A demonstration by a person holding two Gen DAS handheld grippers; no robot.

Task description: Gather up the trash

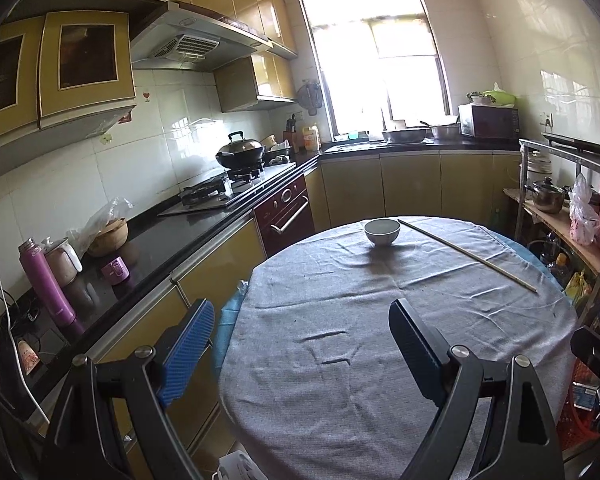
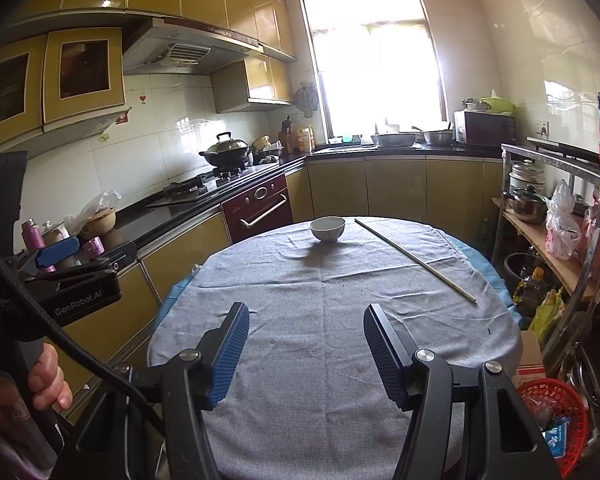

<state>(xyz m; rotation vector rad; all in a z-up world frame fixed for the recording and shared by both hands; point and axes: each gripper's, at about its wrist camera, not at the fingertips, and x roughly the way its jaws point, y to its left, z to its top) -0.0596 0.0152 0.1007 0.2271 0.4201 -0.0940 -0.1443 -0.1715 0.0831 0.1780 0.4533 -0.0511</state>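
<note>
Both grippers wide apart, empty

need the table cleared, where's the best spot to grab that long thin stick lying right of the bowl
Grip the stick near its middle, coming from above with the right gripper turned across its length. It lies flat on the grey tablecloth, slanting from beside the bowl toward the right edge.
</note>
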